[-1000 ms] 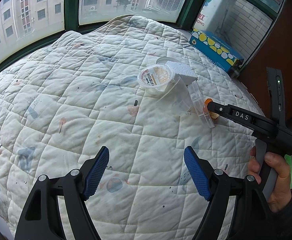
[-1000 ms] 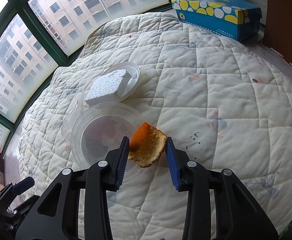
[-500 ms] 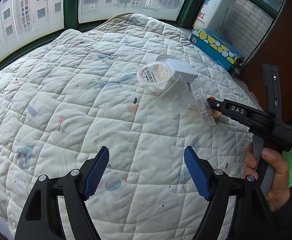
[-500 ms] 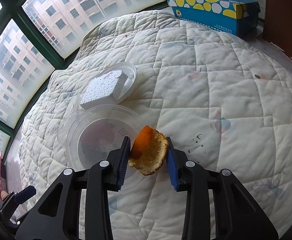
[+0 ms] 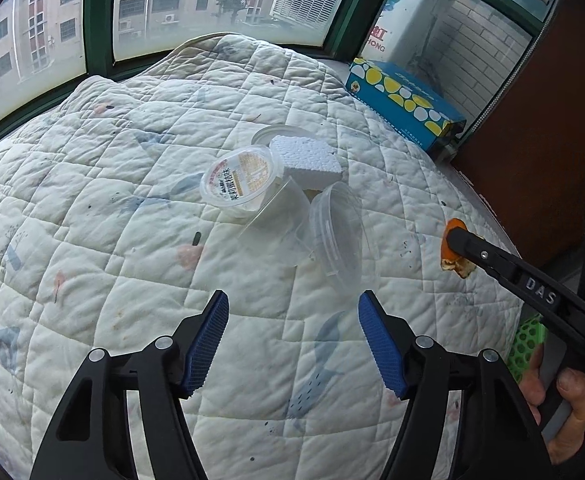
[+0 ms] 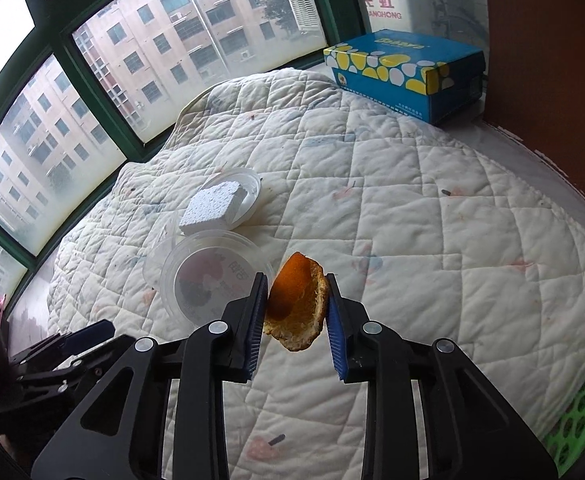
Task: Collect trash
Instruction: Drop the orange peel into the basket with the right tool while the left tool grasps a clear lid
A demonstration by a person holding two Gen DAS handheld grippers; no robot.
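The right gripper [image 6: 294, 312] has its jaws clamped on a piece of orange peel [image 6: 296, 306], one blue pad pressed against each side, the curled rind standing up between them and clear of the quilt [image 6: 432, 240]. In the left wrist view the same peel [image 5: 450, 252] shows at the tip of the black tool, off to the right of the pile of trash, with a hand [image 5: 560, 404] around the grip below it.

The left gripper [image 5: 292, 340] has jaws that stand apart with nothing between them; they have just been closing a little, and only bare quilt lies under the gap.

Just beyond the left jaws lies a clear plastic cup [image 5: 304, 232] on its side, its open mouth turned to the right; it looks empty, though the plastic is too transparent to be sure. Touching its far left side sits a small tub with a printed label lid [image 5: 240, 180], the lid on, so its contents cannot be seen. Behind that, a white foam block [image 5: 306, 156] rests on a shallow clear lid or dish [image 6: 248, 188], overhanging its near edge.

Far right, at the edge of the bed by the window, stands a blue box with yellow and white spots [image 6: 404, 72], closed. A green perforated basket [image 6: 572, 420] shows at the near right corner; what it holds is out of view.
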